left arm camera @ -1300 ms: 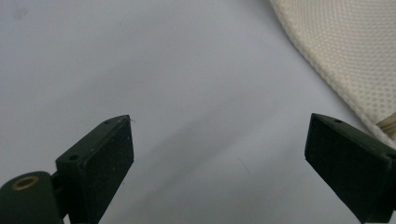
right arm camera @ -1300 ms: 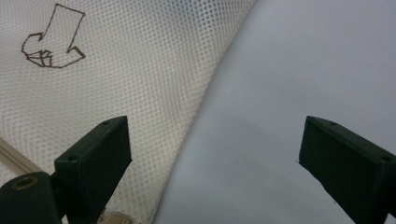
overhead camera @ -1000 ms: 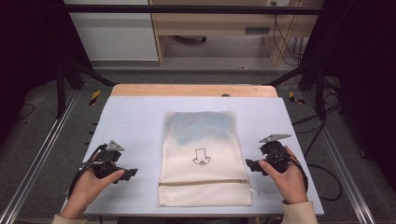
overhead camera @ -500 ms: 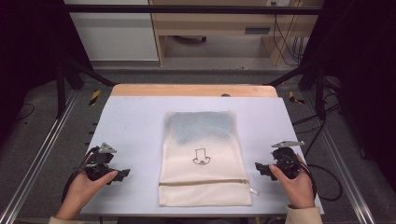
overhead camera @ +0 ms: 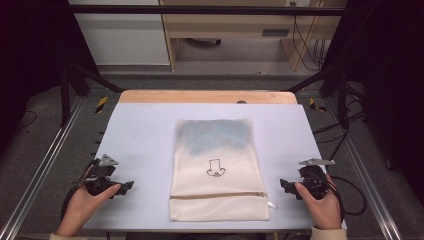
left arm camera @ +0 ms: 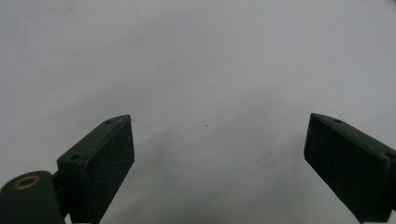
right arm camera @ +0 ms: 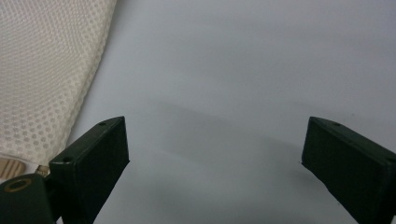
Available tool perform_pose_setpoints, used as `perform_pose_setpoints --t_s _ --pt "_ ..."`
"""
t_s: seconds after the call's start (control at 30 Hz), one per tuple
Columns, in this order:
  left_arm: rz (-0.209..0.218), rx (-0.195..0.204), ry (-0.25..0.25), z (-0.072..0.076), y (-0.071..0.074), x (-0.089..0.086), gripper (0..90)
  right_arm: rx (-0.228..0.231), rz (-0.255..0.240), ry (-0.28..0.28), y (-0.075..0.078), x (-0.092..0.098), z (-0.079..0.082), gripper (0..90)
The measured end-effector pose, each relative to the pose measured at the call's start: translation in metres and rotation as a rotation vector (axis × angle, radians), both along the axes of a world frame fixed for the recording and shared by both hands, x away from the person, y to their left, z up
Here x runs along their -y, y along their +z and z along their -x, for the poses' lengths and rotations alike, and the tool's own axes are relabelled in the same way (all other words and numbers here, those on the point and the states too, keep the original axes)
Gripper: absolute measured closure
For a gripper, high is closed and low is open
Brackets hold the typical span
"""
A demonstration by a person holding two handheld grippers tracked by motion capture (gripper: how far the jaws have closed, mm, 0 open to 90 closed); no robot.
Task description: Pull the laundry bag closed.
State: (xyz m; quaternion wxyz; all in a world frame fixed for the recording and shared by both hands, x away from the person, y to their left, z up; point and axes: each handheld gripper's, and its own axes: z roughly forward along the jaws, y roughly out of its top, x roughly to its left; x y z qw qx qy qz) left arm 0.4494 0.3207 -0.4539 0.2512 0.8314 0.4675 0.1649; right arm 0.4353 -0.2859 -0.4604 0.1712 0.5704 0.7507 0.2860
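Mesh laundry bag (overhead camera: 216,170), cream, lies flat in the middle of the table, between the two grippers and touching neither. Zipper (overhead camera: 218,195) runs across its near end and looks closed, pull tab (overhead camera: 272,204) poking out on the side of the right gripper. A bluish patch shows through the mesh at the far end; probably a garment inside, cannot tell what. Small outline drawing printed mid-bag.

Left gripper (overhead camera: 123,187), held in the person's left hand (overhead camera: 82,207), sits low at the near edge, well apart from the bag. In the left gripper view its fingers (left arm camera: 99,161) are spread wide with nothing but bare table between them. Right gripper (overhead camera: 284,187), in the right hand (overhead camera: 322,202), mirrors it on the other side, nearer the bag. In the right gripper view its fingers (right arm camera: 91,156) are likewise spread and empty, the bag's mesh edge (right arm camera: 44,74) lying just outside one finger, beyond its tip.

Judgement: both tools parked symmetrically, open, flanking the bag. Reads as a ready or rest stance, with the zipper end turned toward the person for easy reach.

Table (overhead camera: 145,125): pale, matte sheet, a wooden strip (overhead camera: 207,96) along the far edge. Room beyond: dark frame struts, grey floor, a cabinet and cables at the back.
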Motion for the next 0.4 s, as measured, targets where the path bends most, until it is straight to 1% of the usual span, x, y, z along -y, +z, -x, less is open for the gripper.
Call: perform_pose_setpoints --t_s 0.1,0.13,0.2,0.3,0.33,0.4 --pt "0.005 0.009 0.006 0.003 -0.002 -0.004 8.0 0.009 -0.001 -0.008 -0.001 0.002 0.004 8.0" --pt "0.017 0.010 0.013 0.005 -0.004 -0.005 7.9 0.017 -0.004 -0.011 -0.001 0.002 0.005 7.9" --pt "0.011 0.010 0.007 0.007 -0.006 -0.005 6.6 0.016 -0.008 -0.008 -0.002 0.003 0.008 7.8" --pt "-0.022 0.019 -0.014 0.009 -0.008 -0.003 6.3 -0.003 -0.003 0.003 -0.005 0.003 0.011 6.9" --pt "-0.023 0.024 -0.013 0.010 -0.008 -0.001 6.3 -0.001 0.000 0.002 -0.007 0.003 0.012 7.0" --pt "-0.022 0.051 -0.022 0.011 -0.005 0.000 6.2 0.006 -0.002 0.001 -0.007 0.003 0.013 7.9"
